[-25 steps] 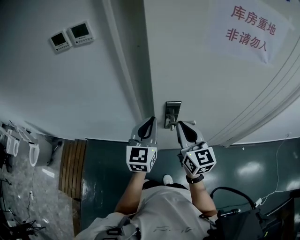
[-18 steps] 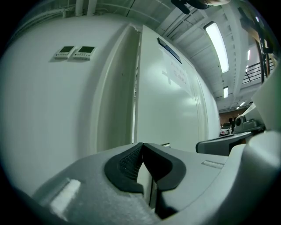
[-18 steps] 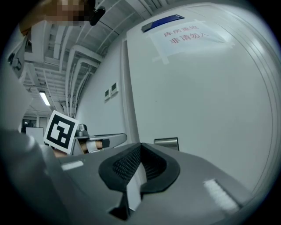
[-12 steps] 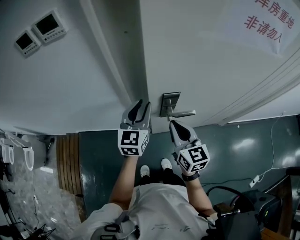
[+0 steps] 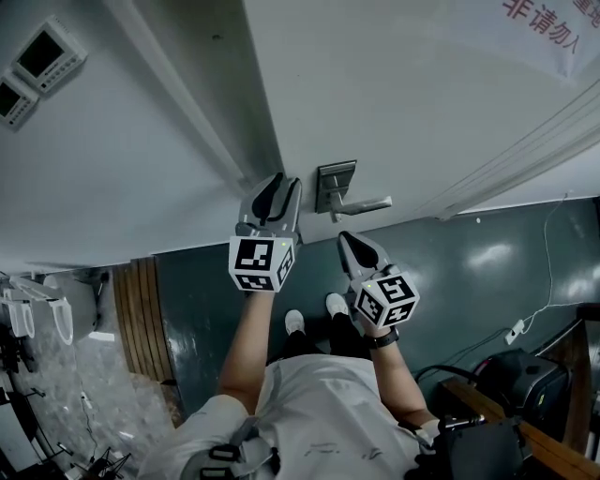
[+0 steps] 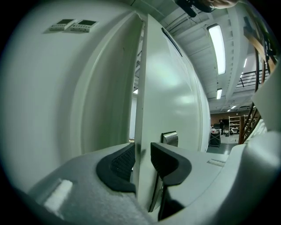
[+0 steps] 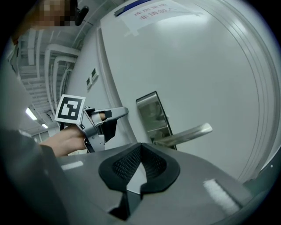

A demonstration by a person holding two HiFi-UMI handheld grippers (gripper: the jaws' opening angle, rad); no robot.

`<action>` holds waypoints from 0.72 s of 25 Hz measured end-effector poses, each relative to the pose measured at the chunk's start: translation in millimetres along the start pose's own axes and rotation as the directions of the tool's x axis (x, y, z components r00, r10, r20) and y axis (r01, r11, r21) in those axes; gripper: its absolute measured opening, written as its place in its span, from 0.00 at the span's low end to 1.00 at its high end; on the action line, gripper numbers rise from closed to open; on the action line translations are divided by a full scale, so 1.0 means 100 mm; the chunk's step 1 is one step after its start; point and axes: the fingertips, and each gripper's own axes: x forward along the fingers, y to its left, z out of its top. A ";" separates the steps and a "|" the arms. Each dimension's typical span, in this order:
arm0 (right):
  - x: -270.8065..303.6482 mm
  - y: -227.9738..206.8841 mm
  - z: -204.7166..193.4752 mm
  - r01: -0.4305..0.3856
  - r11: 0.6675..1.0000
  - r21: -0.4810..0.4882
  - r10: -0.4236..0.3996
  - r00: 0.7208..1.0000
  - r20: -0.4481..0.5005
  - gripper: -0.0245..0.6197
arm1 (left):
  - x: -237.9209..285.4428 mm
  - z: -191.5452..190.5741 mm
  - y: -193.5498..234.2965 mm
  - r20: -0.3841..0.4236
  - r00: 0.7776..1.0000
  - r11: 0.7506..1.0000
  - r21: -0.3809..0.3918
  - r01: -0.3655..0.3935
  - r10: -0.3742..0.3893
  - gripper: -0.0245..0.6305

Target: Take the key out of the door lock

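Observation:
The white door (image 5: 403, 84) carries a metal lock plate (image 5: 336, 187) with a lever handle (image 5: 370, 204). I see no key in the plate in any view. My left gripper (image 5: 278, 187) is at the door's edge (image 6: 141, 110), left of the plate (image 6: 170, 138). Its jaws are opening and the edge stands between them. My right gripper (image 5: 349, 242) hangs below the handle (image 7: 186, 134), apart from it, and is shut. A pale sliver shows between its pads (image 7: 151, 165); I cannot tell what it is. The left gripper (image 7: 115, 117) also shows in the right gripper view.
A paper sign with red print (image 5: 548, 23) hangs high on the door. Two small control panels (image 5: 28, 70) sit on the wall left of the door frame. Below are the dark floor (image 5: 469, 272), a cable, and dark equipment (image 5: 506, 375) at the right.
The left gripper's jaws have spread and it now sits at the door's edge beside the lock plate. The right gripper has dropped a little below the handle, still shut.

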 end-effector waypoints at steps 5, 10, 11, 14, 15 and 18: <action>0.05 -0.15 -0.25 -0.012 0.985 0.170 0.015 1.000 -0.012 0.05 | 0.04 0.00 0.01 -0.003 1.000 1.000 -0.007 -0.003 0.003 0.18; 0.07 -0.28 -0.40 -0.013 0.959 0.284 0.018 1.000 -0.014 0.05 | 0.05 -0.01 0.01 -0.013 1.000 1.000 -0.008 0.001 -0.001 0.17; 0.07 -0.31 -0.43 -0.008 0.957 0.291 0.013 1.000 -0.016 0.05 | 0.06 -0.01 0.01 -0.017 1.000 1.000 -0.008 0.001 -0.001 0.17; 0.10 -0.41 -0.54 0.027 0.964 0.265 -0.019 0.999 -0.032 0.05 | 0.06 0.00 0.01 -0.024 1.000 1.000 -0.012 -0.001 0.001 0.17; 0.11 -0.44 -0.59 0.039 0.966 0.256 -0.031 0.999 -0.037 0.05 | 0.06 -0.01 0.02 -0.024 1.000 1.000 -0.014 -0.003 0.003 0.16; 0.17 -0.53 -0.74 0.057 0.961 0.272 -0.044 0.998 -0.052 0.05 | 0.07 -0.01 0.02 -0.025 1.000 1.000 -0.015 -0.007 0.006 0.16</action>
